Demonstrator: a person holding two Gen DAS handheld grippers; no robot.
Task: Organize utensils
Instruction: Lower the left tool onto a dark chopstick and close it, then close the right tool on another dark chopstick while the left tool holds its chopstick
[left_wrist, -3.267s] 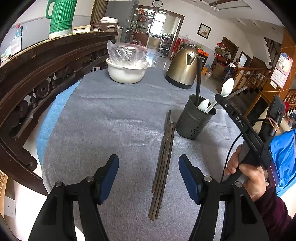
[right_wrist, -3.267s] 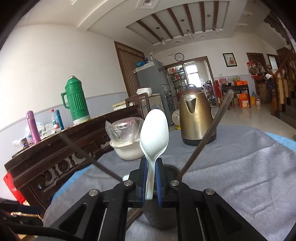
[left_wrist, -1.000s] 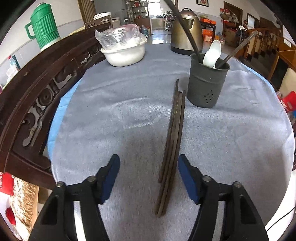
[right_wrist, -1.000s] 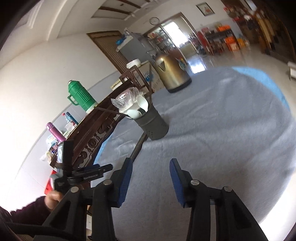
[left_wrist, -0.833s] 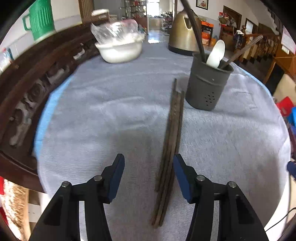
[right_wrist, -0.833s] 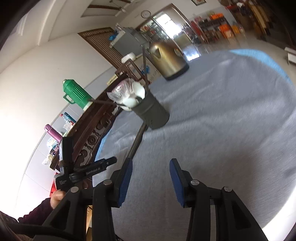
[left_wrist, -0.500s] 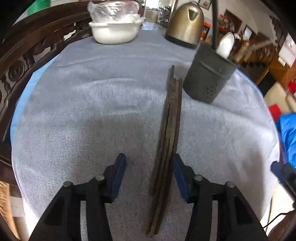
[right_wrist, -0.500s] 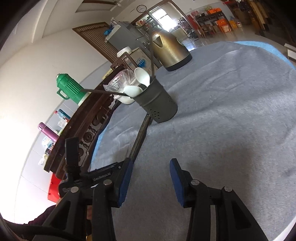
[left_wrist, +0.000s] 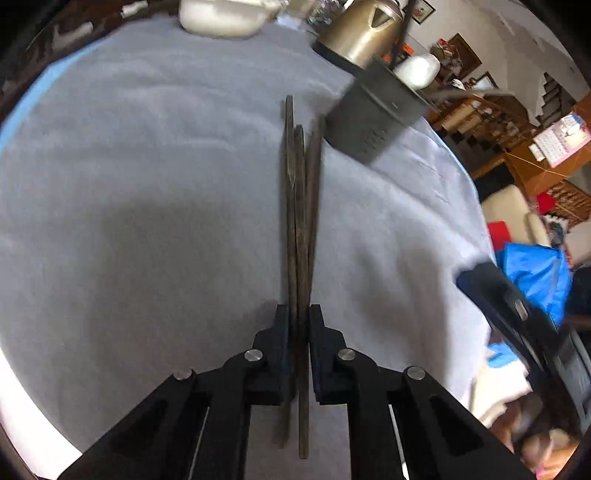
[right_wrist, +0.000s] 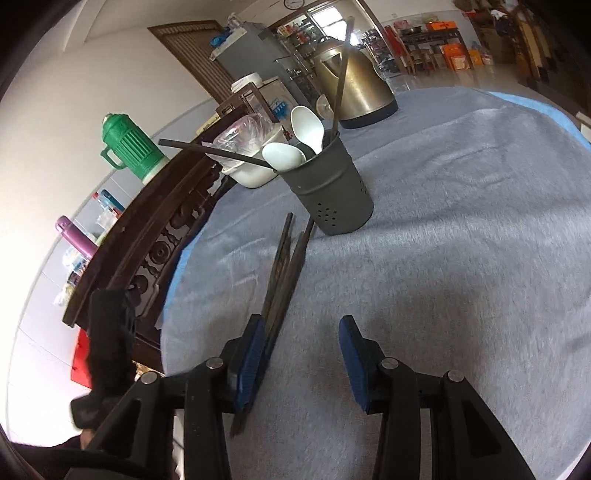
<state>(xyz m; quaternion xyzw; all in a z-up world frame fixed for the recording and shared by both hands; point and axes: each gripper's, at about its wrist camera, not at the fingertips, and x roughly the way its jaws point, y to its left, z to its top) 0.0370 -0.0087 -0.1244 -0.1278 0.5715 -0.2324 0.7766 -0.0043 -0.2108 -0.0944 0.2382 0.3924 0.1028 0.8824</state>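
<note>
We see left hand-held gripper (left_wrist: 298, 326) clamped on chopsticks (left_wrist: 301, 206) in left view only; right hand-held gripper (right_wrist: 303, 356) half open, empty; holder (right_wrist: 328, 192) with spoons (right_wrist: 282, 155); no legible writing.

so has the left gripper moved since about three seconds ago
Yes. The left gripper has come down toward the grey cloth and shut on the dark chopsticks, which earlier lay between its open fingers.

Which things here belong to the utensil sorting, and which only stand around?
Belongs to the job:
- dark chopsticks, clamped in the left gripper
- grey utensil holder
- white spoons in it

Just standing about:
- gold kettle
- white bowl
- green thermos
</note>
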